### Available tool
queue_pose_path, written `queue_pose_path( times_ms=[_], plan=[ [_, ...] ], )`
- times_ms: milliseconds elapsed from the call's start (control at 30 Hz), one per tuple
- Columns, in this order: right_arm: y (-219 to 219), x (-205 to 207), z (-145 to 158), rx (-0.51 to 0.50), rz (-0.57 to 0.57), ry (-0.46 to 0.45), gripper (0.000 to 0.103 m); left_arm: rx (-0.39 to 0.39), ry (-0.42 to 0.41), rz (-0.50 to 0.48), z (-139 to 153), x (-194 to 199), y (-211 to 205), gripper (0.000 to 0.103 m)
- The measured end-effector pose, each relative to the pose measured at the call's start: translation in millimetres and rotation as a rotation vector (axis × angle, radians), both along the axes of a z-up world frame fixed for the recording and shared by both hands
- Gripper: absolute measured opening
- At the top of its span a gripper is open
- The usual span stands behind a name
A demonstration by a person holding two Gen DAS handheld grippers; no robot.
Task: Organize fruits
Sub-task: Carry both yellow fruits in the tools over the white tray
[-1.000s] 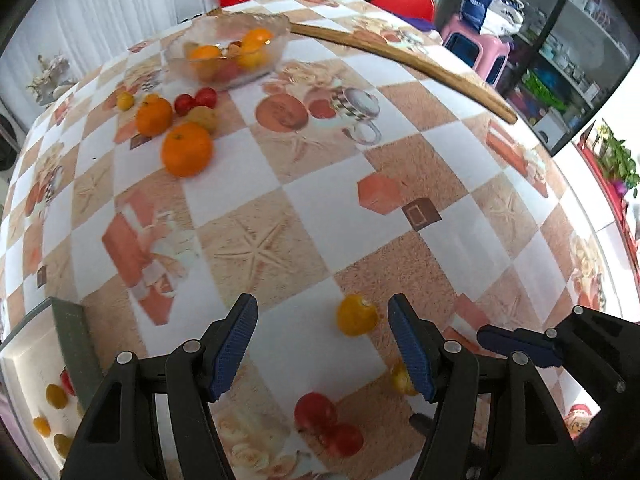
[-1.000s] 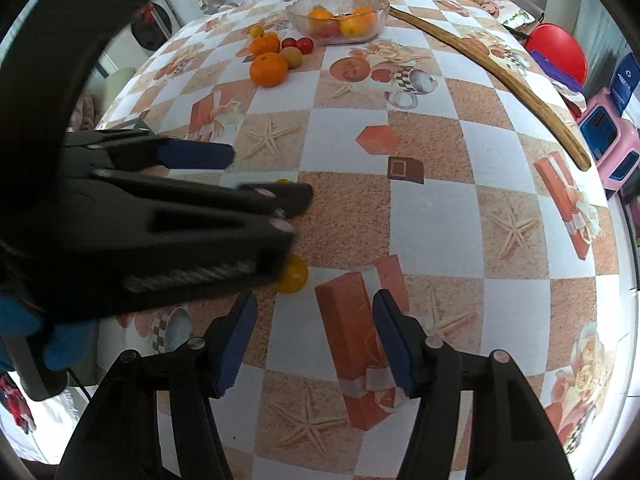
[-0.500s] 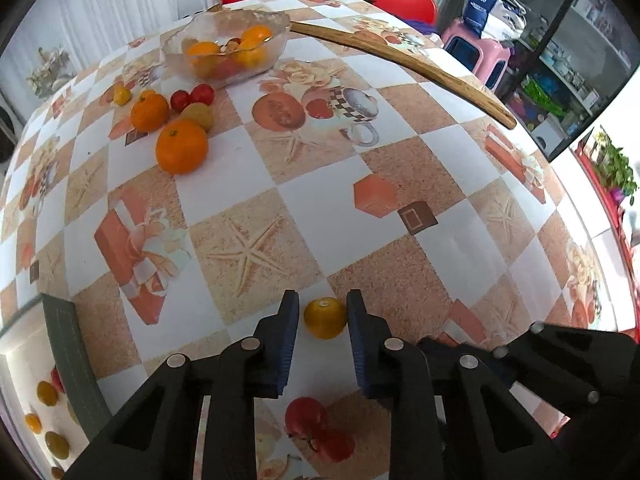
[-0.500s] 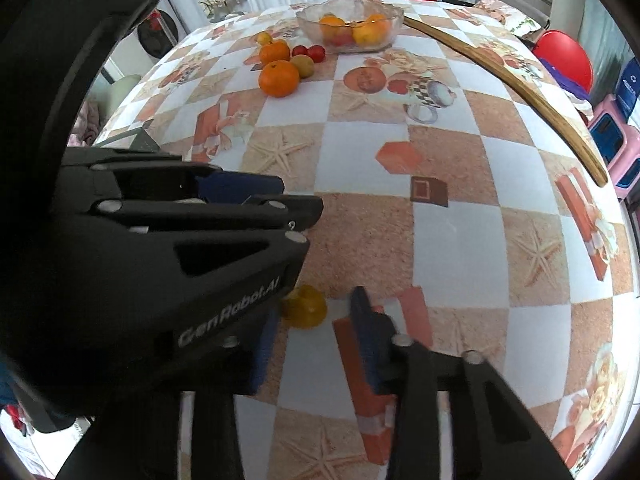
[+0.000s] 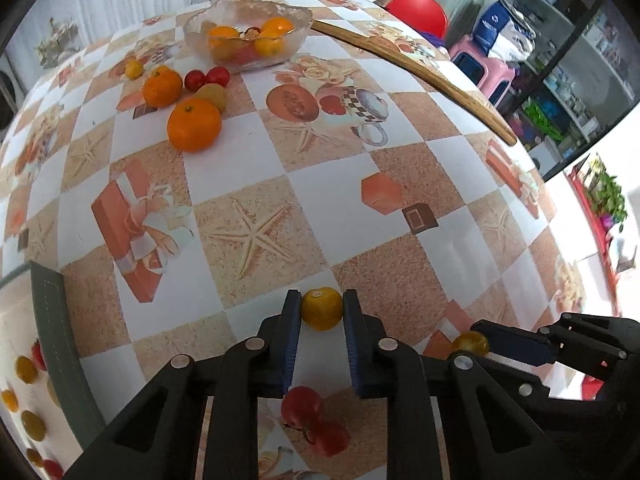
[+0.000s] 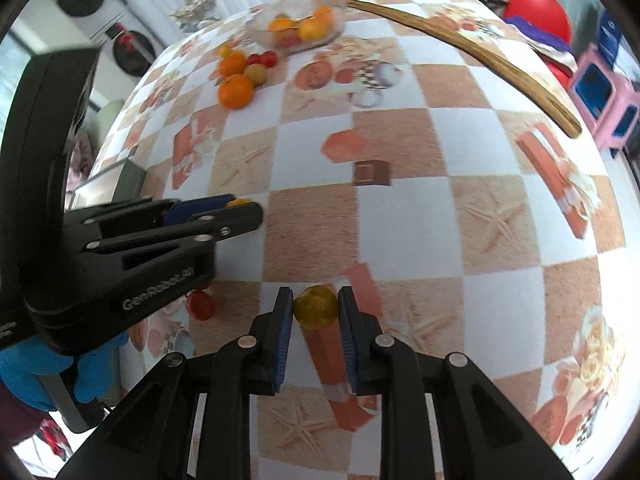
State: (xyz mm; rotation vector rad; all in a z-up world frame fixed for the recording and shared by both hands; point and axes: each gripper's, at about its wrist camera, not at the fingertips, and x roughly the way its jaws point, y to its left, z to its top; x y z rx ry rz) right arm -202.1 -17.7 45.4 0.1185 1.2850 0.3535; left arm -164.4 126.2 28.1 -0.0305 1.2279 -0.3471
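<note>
Left wrist view: my left gripper (image 5: 322, 312) has its jaws clenched on a yellow tomato (image 5: 322, 308) low at 6 o'clock on the counter (image 5: 360, 208). My right gripper (image 6: 314, 308) grasps another yellow fruit (image 6: 315, 306). I judge sorting is partway: the bowl (image 5: 248, 32) at 12 o'clock holds some, a tray (image 5: 52, 320) at 8 o'clock holds small ones, while oranges (image 5: 194, 124) and red tomatoes (image 5: 316, 420) lie loose.

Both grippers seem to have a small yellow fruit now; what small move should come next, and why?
Probably lift both straight up. The left gripper is shut on a yellow fruit, the right gripper on another yellow fruit, and red tomatoes lie close below.
</note>
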Motion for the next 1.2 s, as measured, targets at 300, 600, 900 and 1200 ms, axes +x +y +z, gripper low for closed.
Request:
queue_pose_path(
  times_ms=[300,600,900,1200],
  plan=[
    [-6,3,11,0.01,-0.025,0.004,0.025,-0.028,-0.02,0.034,13,-5,7,0.022],
    [15,11,36,0.005,0.047,-0.032,0.025,-0.033,-0.061,0.128,40,-20,39,0.022],
    [77,23,56,0.031,0.191,-0.054,0.025,0.01,-0.085,0.299,58,-56,104,0.022],
    [156,18,57,0.062,0.377,-0.036,0.025,0.056,-0.054,0.501,49,-104,171,0.022]
  ],
)
